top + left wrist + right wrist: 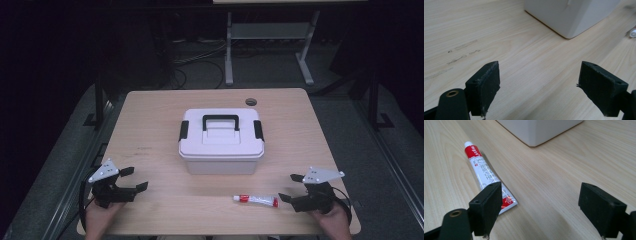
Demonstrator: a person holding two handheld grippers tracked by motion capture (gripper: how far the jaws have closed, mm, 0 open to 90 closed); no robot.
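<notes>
Red-and-white tube (255, 200) lies flat on the table (150, 125), just beside the right tongs (292, 187), ready for pickup. Left tongs (134, 178) and right tongs gape wide, empty. Lidded box (221, 141) stands centred.

The left gripper (539, 87) has its two black jaws rising from the bottom corners of the frame, spread wide with bare wooden table (486, 37) between them. A white box (571, 15) sits at the upper right, its corner facing the camera.
</notes>
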